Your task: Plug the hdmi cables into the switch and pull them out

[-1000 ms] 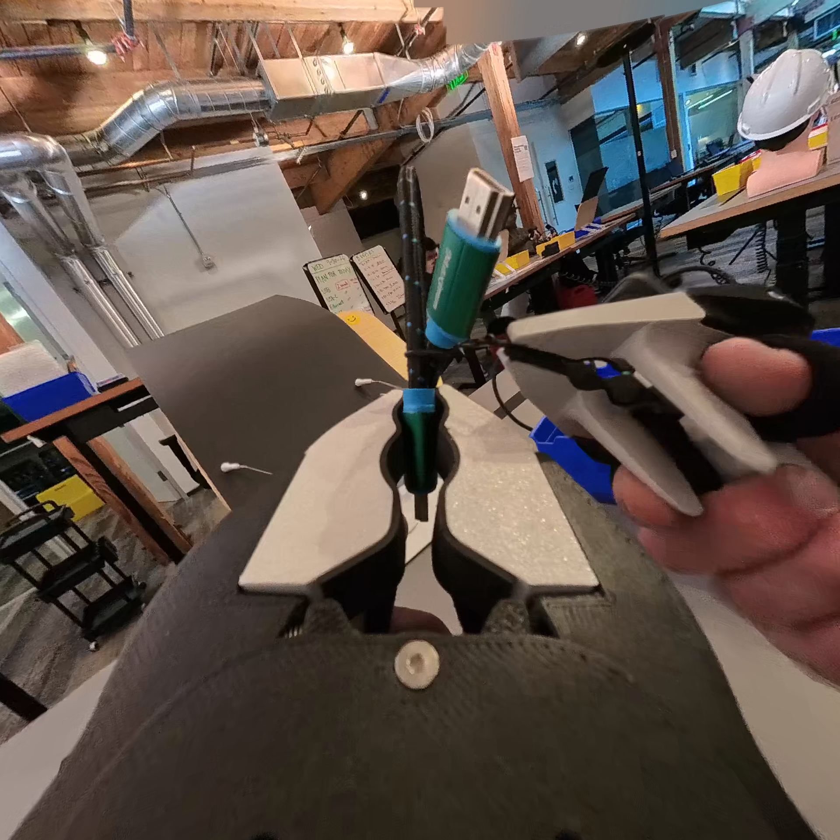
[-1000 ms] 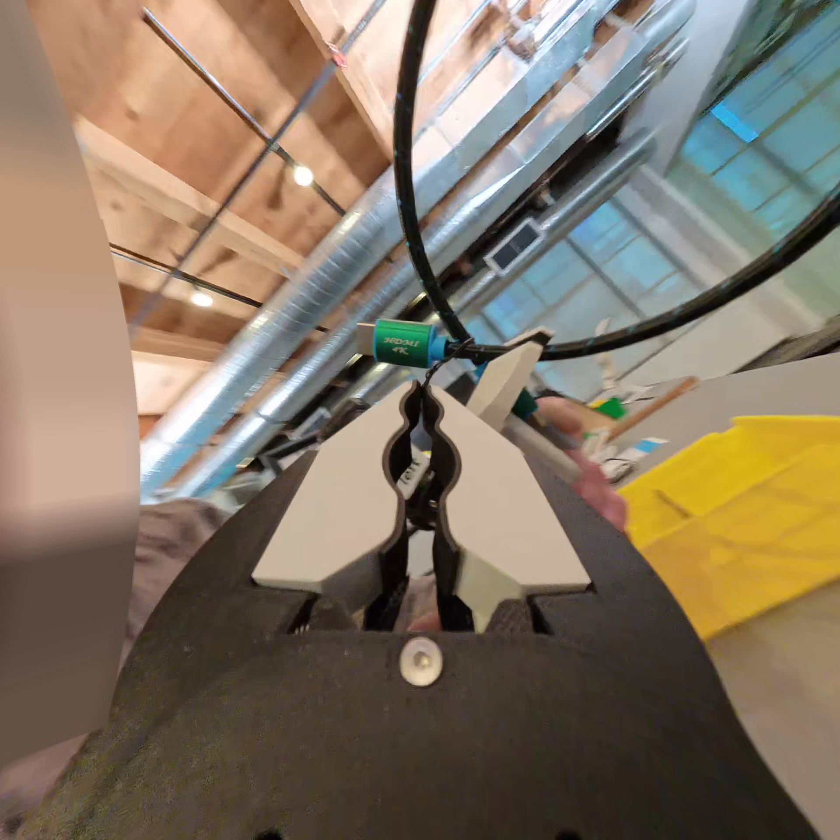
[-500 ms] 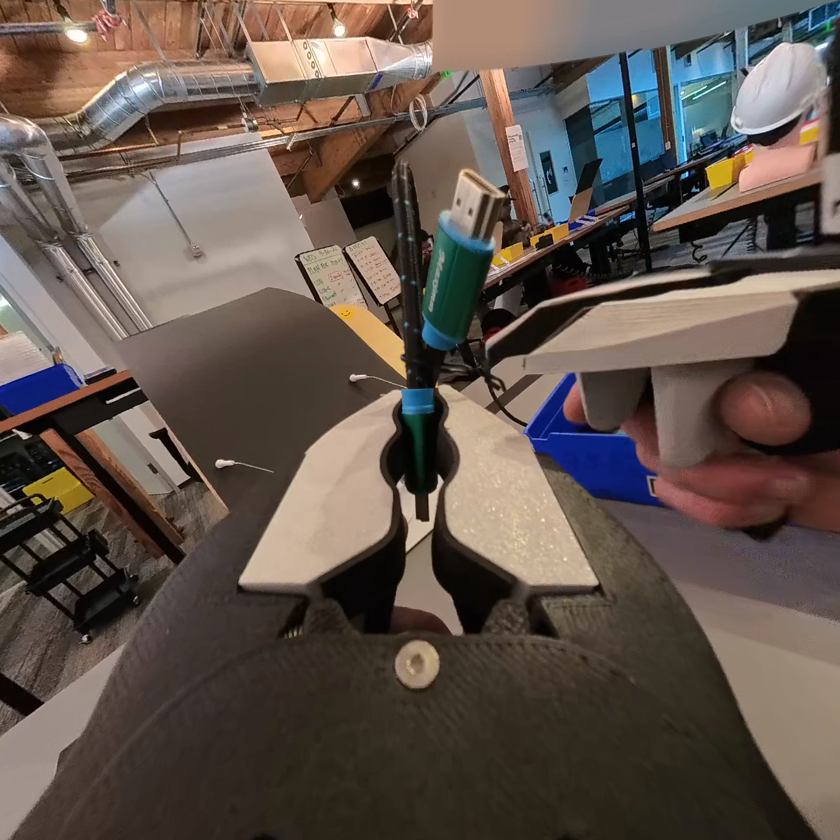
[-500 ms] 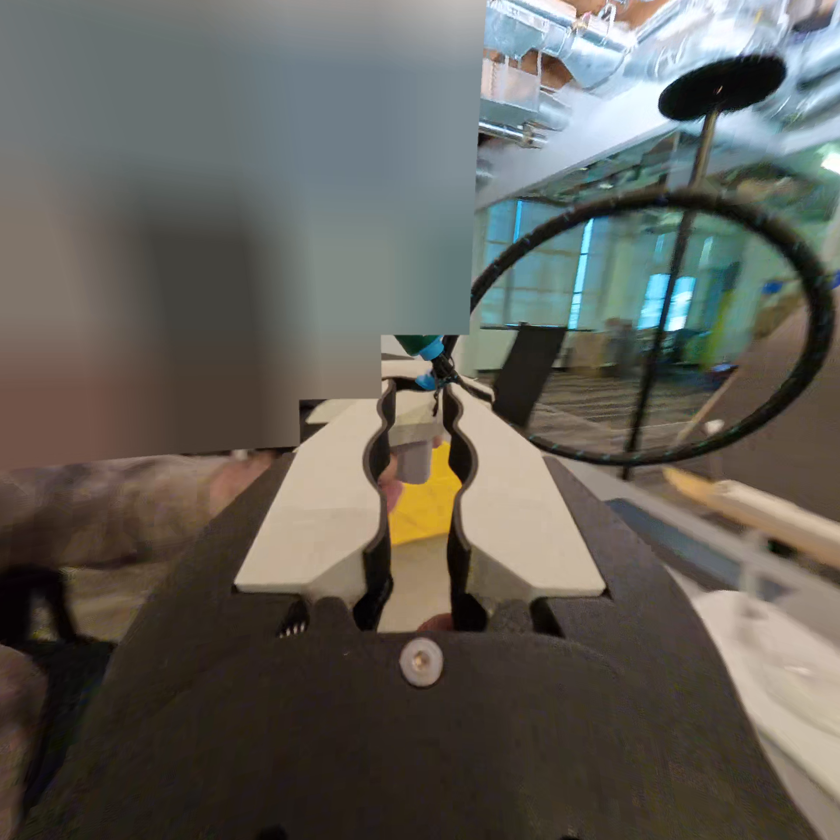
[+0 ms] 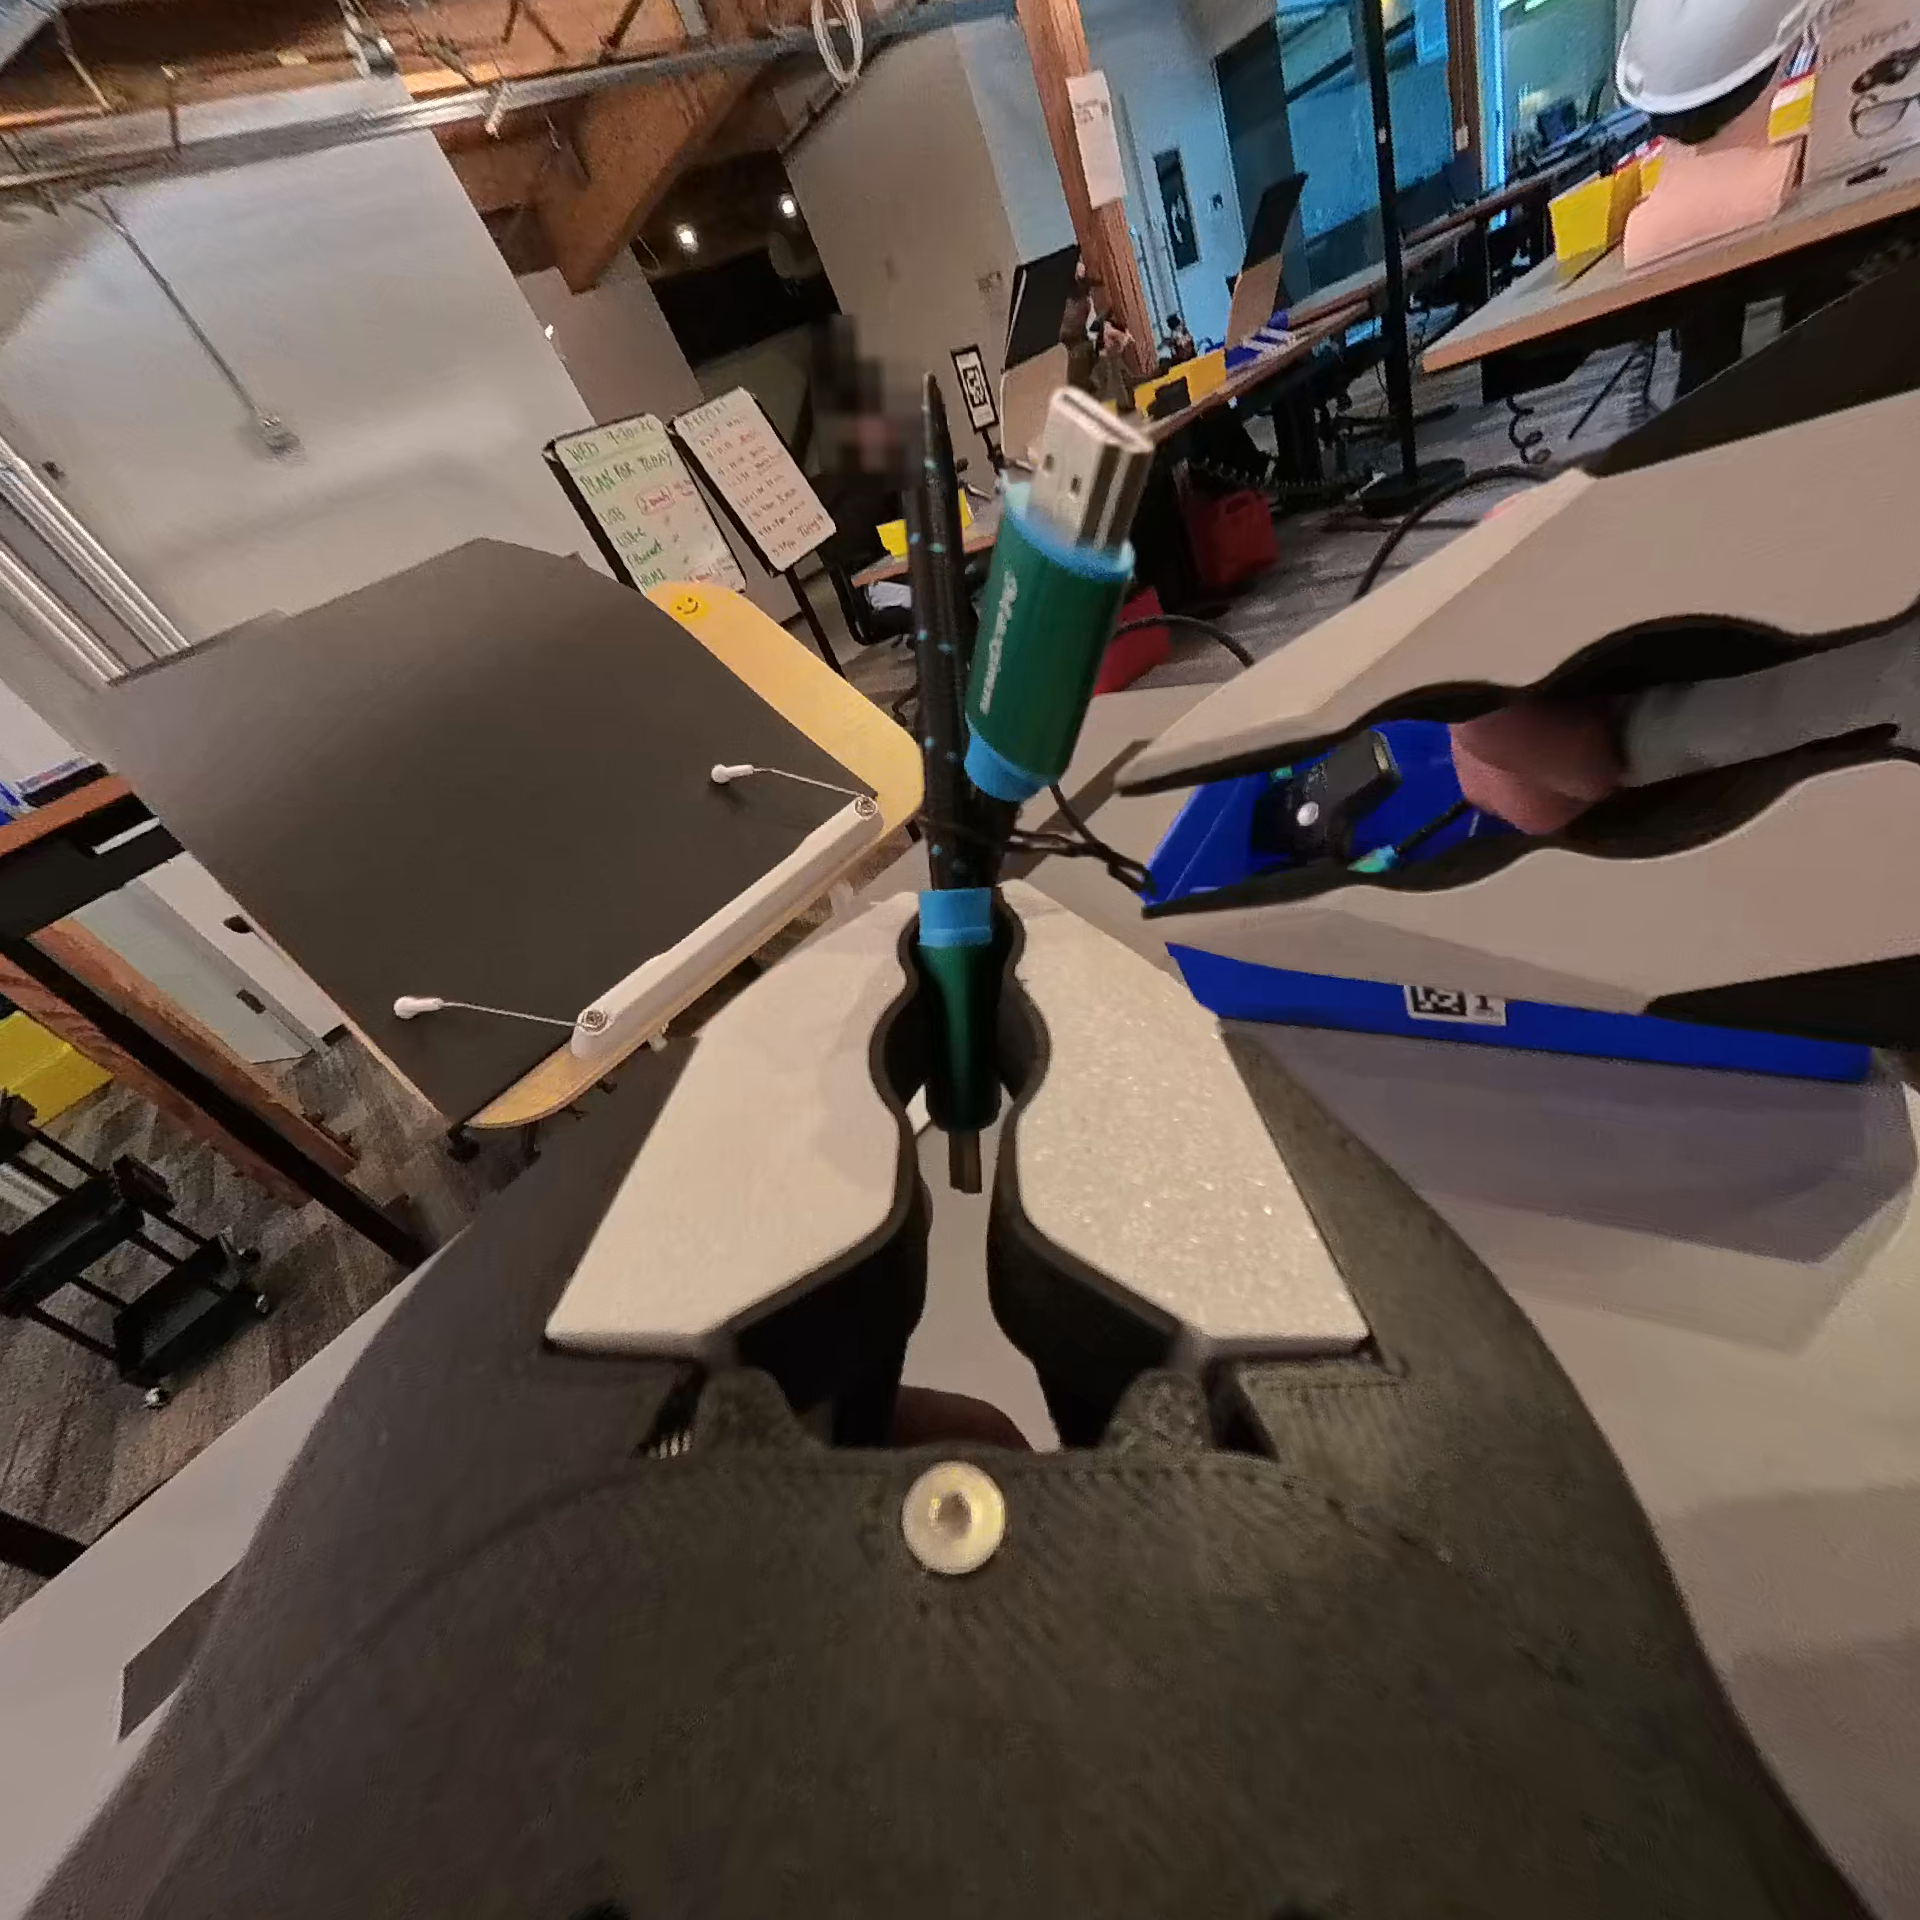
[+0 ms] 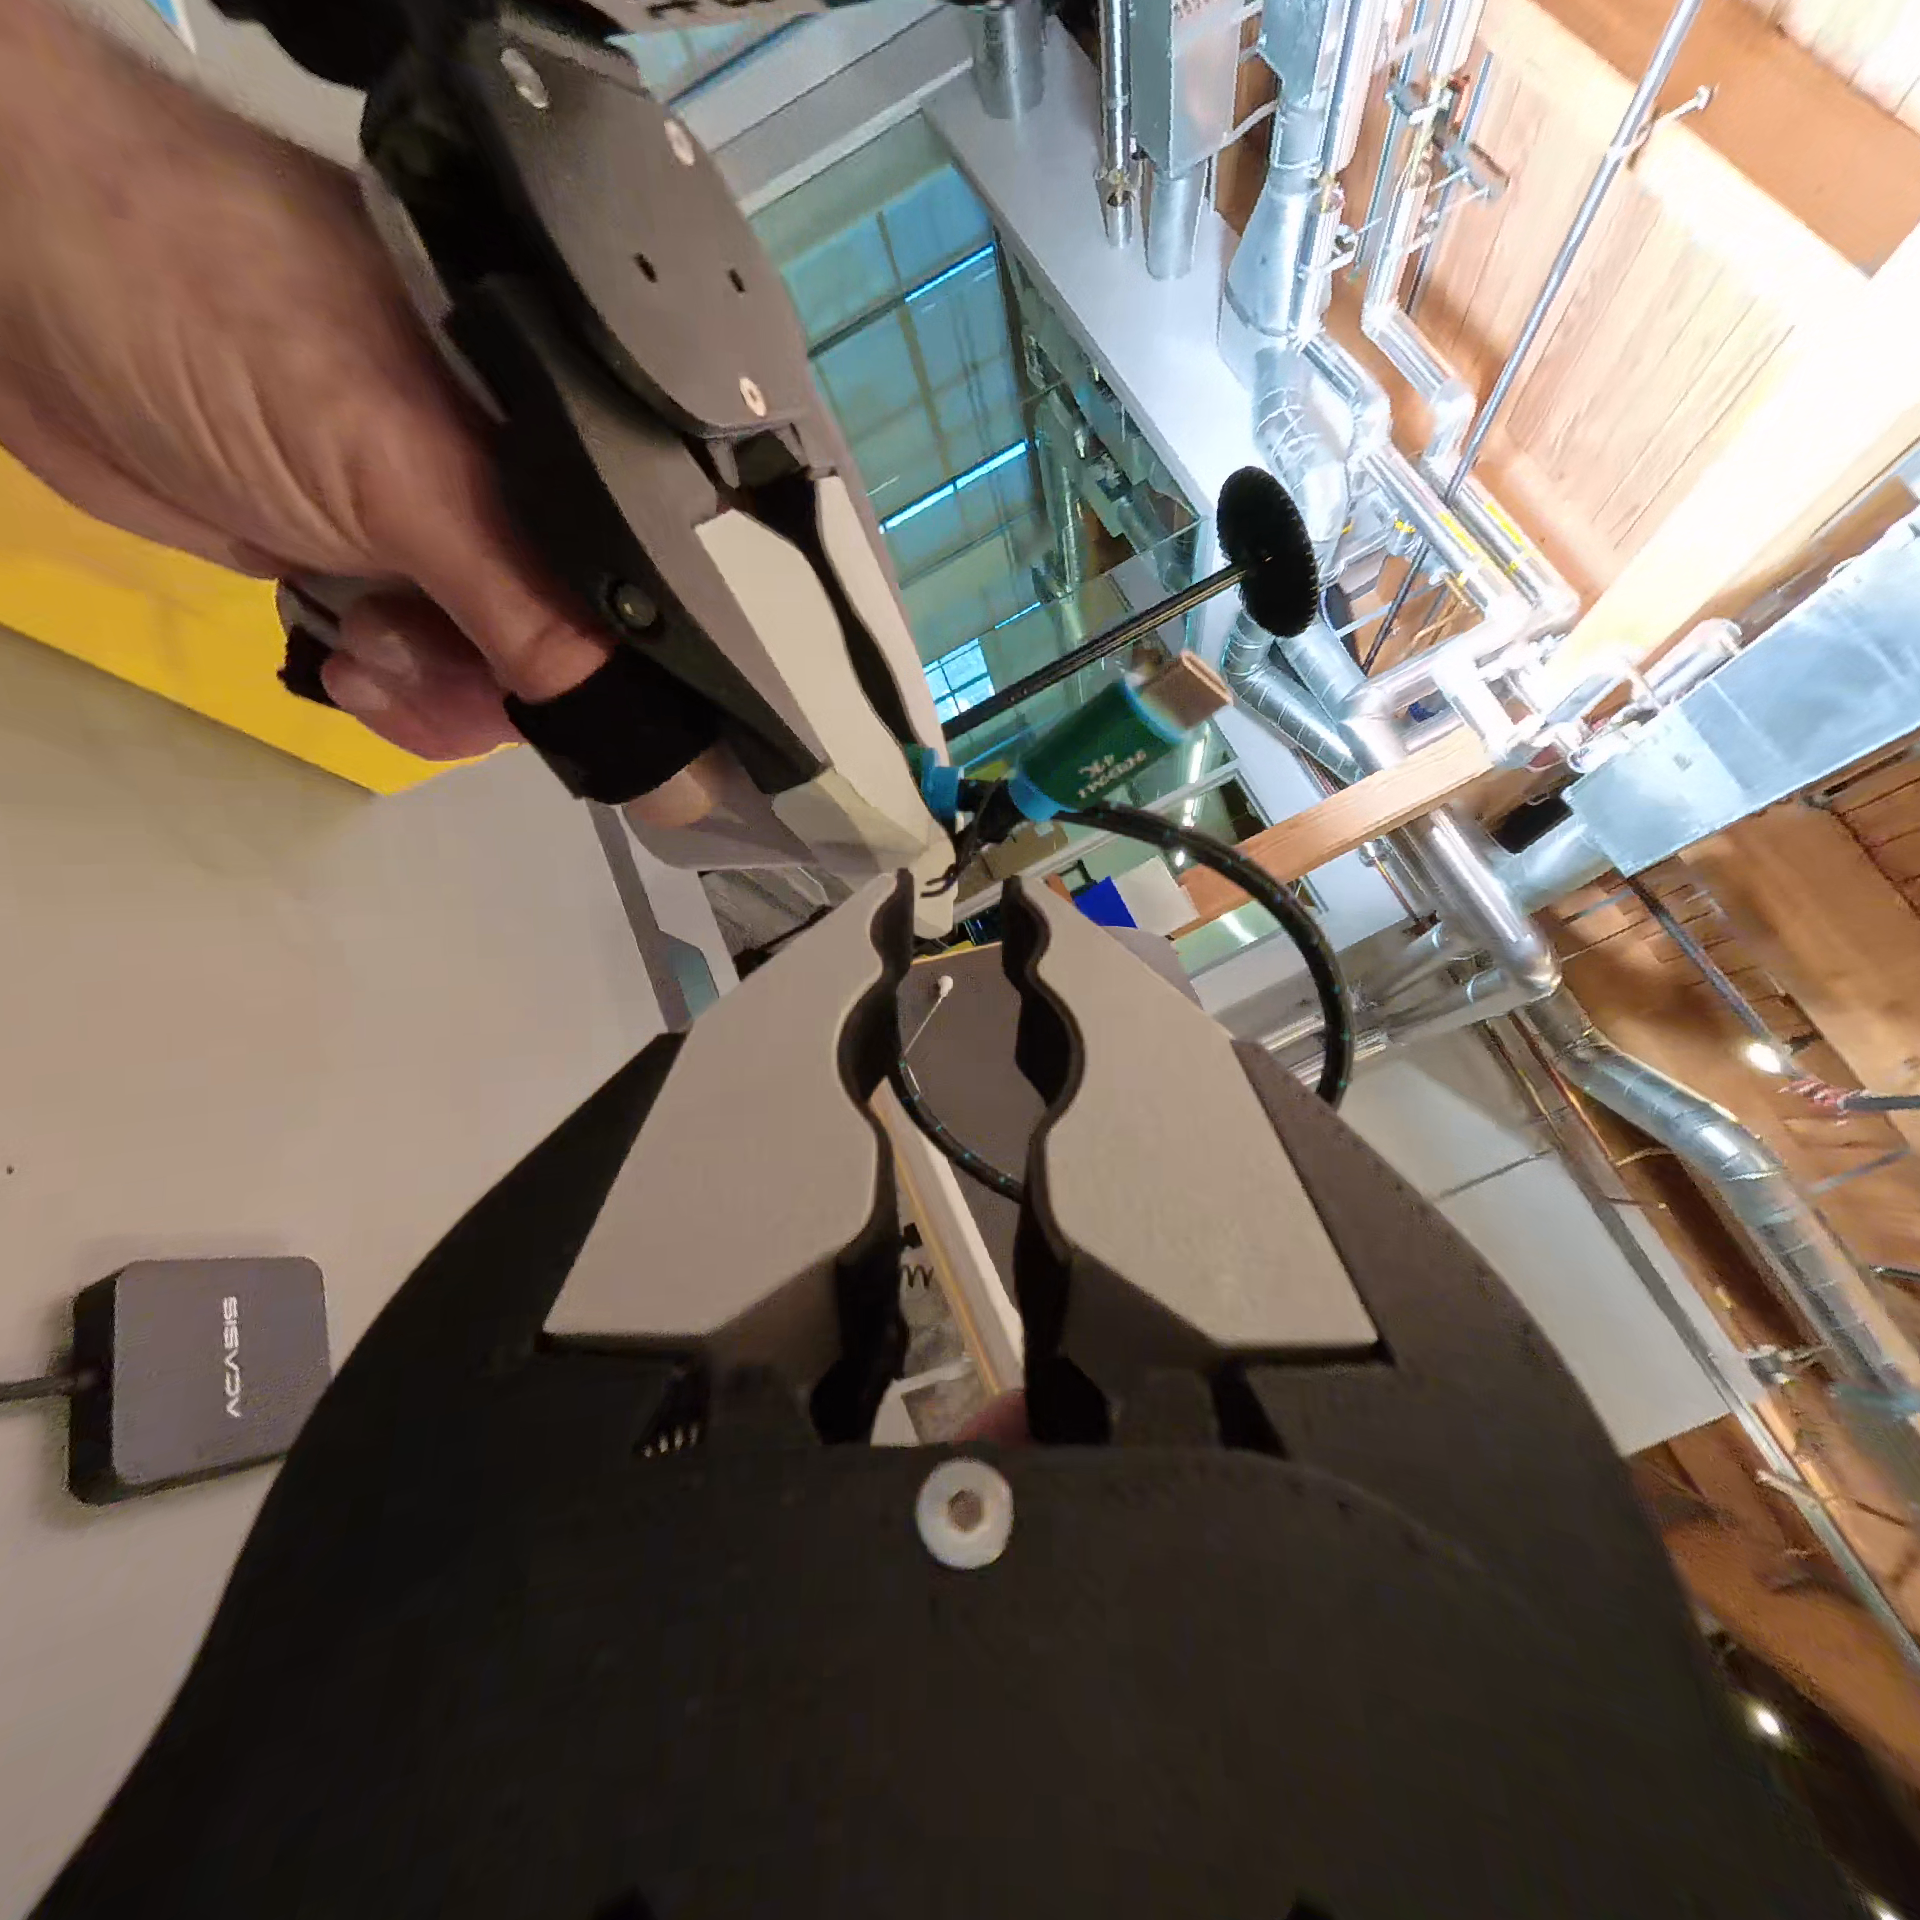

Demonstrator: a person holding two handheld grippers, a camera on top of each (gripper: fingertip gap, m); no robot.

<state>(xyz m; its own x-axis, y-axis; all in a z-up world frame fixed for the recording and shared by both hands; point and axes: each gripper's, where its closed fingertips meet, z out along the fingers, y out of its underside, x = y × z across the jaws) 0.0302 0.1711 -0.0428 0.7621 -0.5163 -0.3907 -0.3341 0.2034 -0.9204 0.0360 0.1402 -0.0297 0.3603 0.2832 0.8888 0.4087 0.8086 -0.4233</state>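
My left gripper is shut on one green HDMI plug, gripping it by the body below its blue ring. The black braided cable rises from it, and the other green plug points up, metal tip free. A thin black tie binds the cable near the plugs. My right gripper is open by a narrow gap and empty, its tips right beside the tie and the left gripper. It also shows at the right of the left wrist view. The grey switch lies on the white table.
A blue bin stands behind the right gripper. A black board on a wooden top is at the left, with whiteboards behind it. A yellow bin is beyond the hand holding the left gripper. The grippers are tip to tip, or close to it.
The right gripper has let go of the tie, opened slightly and rolled over so the table and switch come into view. The left gripper keeps its hold and has tilted down a little.
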